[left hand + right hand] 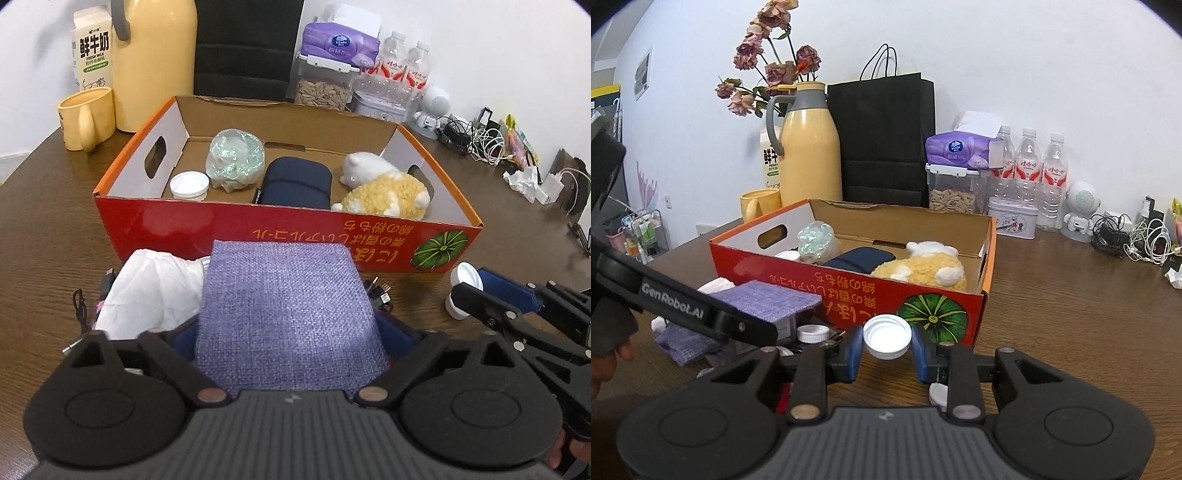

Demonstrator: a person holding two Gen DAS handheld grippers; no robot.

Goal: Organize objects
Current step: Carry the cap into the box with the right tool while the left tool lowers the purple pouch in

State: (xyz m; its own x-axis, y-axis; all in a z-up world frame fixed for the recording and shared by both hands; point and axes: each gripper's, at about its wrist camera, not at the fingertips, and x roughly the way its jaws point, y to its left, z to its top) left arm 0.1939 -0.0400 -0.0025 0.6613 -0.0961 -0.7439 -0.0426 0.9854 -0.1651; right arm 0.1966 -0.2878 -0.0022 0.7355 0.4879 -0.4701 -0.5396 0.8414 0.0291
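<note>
Right wrist: right tongs (887, 357) clamp white cap (887, 338); left tongs (291, 341) straddle purple pouch (286, 314), grip unclear.

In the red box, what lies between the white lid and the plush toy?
In the left wrist view, a crinkled plastic bag and a dark blue pouch lie between the white lid and the plush toy.

The red cardboard box's (229, 229) near wall is blocking level entry; bare brown wooden tabletop (1071, 314) is lying open rightward.
</note>
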